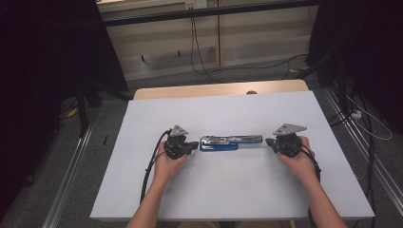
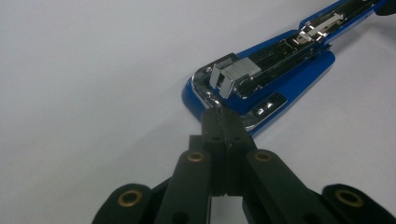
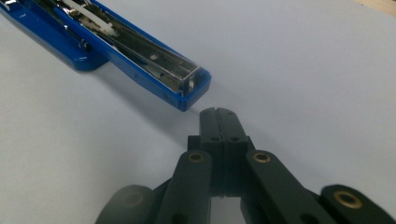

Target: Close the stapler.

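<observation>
A blue stapler [image 1: 230, 141] lies opened out flat on the white table top [image 1: 223, 190], between the two grippers. My left gripper [image 1: 196, 145] is shut, and its tips [image 2: 223, 114] rest against the rim of the stapler's [image 2: 289, 77] blue base end. A short block of staples [image 2: 240, 70] sits in the chrome magazine just beyond them. My right gripper [image 1: 267, 141] is also shut with nothing in it. Its tips [image 3: 218, 112] stand a little short of the open end of the stapler's [image 3: 140, 51] swung-out arm.
The white top has a wooden strip [image 1: 214, 89] along its far edge. Metal rails [image 1: 71, 166] run along the floor on both sides. Black cables [image 1: 199, 57] trail over the carpet behind the table, and dark curtains [image 1: 43, 57] hang left and right.
</observation>
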Demonstrator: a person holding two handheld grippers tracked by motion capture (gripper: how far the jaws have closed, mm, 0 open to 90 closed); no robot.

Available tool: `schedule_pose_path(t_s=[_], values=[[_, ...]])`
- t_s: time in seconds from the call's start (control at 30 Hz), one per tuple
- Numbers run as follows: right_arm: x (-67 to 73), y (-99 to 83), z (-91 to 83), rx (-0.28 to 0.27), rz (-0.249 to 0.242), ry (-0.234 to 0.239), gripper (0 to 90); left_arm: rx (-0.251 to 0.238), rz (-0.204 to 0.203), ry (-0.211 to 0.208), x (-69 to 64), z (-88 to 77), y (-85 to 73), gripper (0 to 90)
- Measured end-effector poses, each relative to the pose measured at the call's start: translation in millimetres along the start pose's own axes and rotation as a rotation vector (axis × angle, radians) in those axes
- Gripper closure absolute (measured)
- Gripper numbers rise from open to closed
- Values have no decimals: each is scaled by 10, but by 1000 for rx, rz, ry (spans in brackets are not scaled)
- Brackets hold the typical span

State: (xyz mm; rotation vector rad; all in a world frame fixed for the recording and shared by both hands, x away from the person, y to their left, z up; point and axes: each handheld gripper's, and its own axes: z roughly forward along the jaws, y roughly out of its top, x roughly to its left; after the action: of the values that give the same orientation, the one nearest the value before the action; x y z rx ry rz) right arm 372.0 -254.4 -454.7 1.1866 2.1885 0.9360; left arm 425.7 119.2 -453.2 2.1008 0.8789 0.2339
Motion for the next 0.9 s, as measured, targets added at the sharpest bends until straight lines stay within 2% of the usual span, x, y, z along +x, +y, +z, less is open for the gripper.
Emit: schedule_pose_path(t_s=[0.37,0.53,0.77,0.9], values=[[47,17,99,34,-23,36,900,-9,16,-12,-16,27,-9,900],[56,21,114,35,-30,42,900,-7,19,-27,-38,45,-11,900],[40,17,104,31,-28,52,900,4,31,-22,-28,73,-21,900],[34,19,103,26,-23,53,900,2,11,-39,-35,69,-25,900]])
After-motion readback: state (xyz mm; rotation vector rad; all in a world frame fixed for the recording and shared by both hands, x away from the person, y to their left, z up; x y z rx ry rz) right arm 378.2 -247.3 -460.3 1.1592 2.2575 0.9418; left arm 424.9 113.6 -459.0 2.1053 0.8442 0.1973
